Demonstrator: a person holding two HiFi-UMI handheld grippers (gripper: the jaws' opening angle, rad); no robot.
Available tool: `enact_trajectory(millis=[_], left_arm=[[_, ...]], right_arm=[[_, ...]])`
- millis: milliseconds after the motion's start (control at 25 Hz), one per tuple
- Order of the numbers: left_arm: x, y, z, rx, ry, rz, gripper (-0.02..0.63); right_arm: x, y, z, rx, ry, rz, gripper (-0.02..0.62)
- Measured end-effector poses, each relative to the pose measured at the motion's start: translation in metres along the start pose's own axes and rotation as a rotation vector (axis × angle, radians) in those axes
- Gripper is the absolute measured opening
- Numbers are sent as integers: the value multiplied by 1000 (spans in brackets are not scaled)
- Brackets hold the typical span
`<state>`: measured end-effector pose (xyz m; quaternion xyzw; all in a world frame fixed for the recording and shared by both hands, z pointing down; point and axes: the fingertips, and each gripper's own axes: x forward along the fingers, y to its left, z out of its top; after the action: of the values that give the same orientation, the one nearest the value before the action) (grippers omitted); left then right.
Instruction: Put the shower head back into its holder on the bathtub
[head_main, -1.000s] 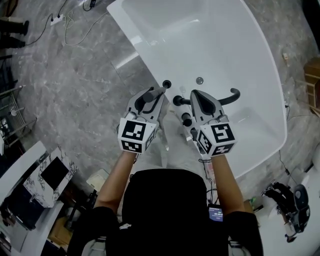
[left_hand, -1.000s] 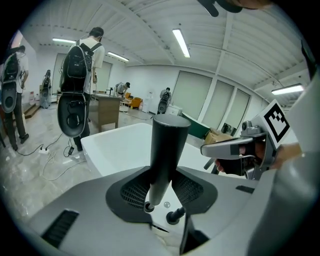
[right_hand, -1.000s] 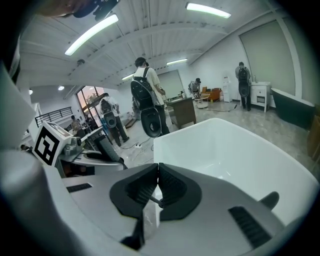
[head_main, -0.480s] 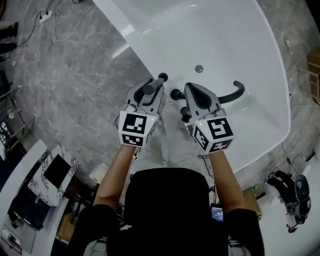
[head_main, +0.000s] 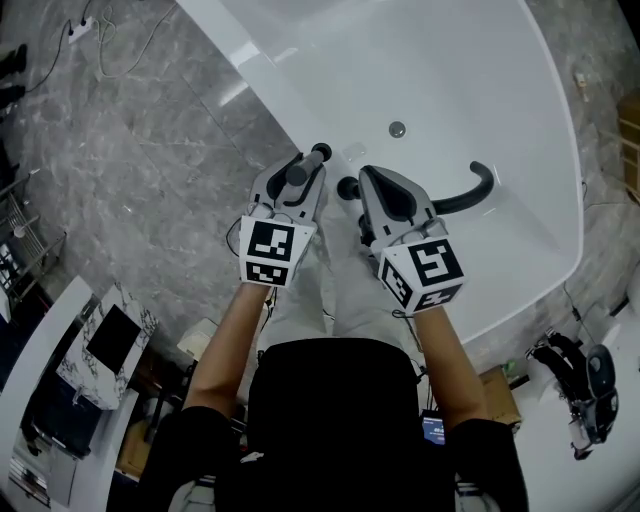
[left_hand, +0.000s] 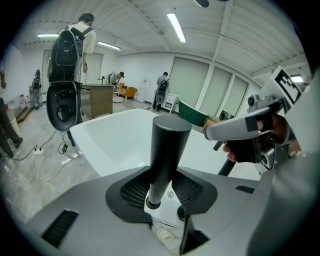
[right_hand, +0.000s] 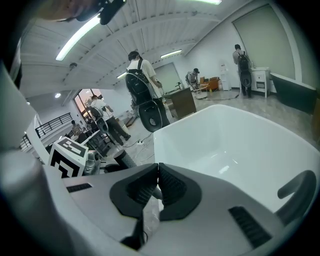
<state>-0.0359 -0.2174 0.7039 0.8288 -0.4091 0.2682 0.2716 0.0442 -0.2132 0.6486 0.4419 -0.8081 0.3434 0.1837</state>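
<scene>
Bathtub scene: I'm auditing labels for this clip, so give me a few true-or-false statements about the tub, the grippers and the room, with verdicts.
1. The left gripper holds a dark cylinder between its fingers. True.
2. The bathtub is black. False: it is white.
3. A dark curved spout sits at the tub's rim beside the right gripper. True.
4. The left gripper view shows a room with nobody in it. False: a person with a backpack stands at the back, and others are farther off.
5. Both grippers hang over bare floor, away from the tub. False: both are at the tub's near rim.
</scene>
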Motion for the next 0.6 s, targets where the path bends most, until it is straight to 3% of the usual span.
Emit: enact_trajectory(millis=[360,600], left_arm=[[21,-7,-11,66,39,-28,144],[26,-6,-18,50,50,-26,144]], right_arm=[[3,-6,5,34,-10,14,18],[5,-5,3,46,-6,20,18]])
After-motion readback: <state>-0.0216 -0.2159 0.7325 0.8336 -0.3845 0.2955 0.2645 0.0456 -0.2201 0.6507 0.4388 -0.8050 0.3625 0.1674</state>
